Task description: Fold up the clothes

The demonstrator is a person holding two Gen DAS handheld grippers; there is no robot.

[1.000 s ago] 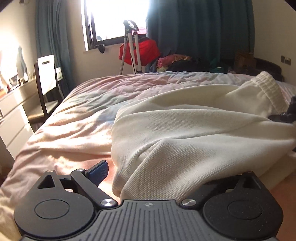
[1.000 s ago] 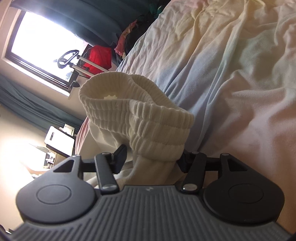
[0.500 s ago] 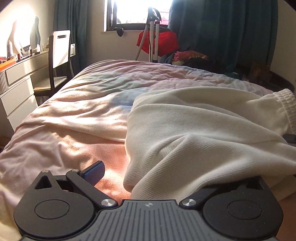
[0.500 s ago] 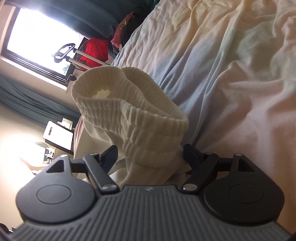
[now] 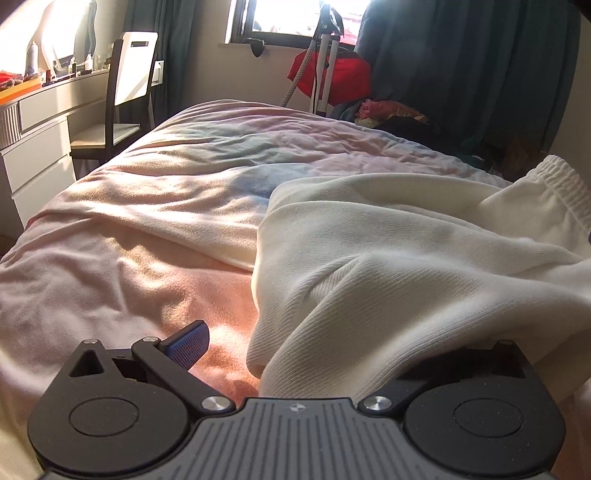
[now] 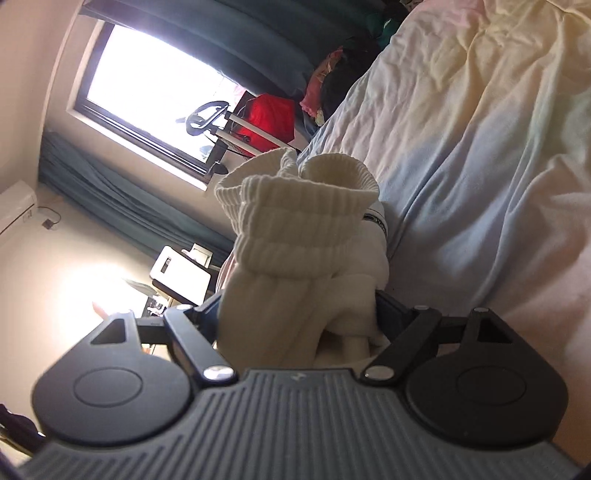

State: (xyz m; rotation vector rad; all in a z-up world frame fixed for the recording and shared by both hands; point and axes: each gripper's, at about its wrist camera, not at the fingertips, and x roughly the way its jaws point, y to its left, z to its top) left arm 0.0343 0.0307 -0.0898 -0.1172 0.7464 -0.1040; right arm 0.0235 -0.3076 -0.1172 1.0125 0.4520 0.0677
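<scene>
Surface: we've got a bed with a rumpled pastel pink-and-blue blanket, sun falling across it.
Room: bright window with dark teal curtains, a white-backed chair by a pale dresser, and a red bag behind a tripod.
Garment: cream ribbed-knit sweatpants lie on the right part of the bed, near the front edge.
Axis: in the left view they run from the near gripper back and to the right, elastic cuff at the far end.
Left gripper: one blue finger pad shows off to the side; the other is buried under fabric, so we can't tell if it's gripping.
Right gripper: fingers squeezed in on bunched cloth just below the cuff, which stands up above them.
View differences: only the right view shows a wall air conditioner; only the left shows the garment's whole spread.
</scene>
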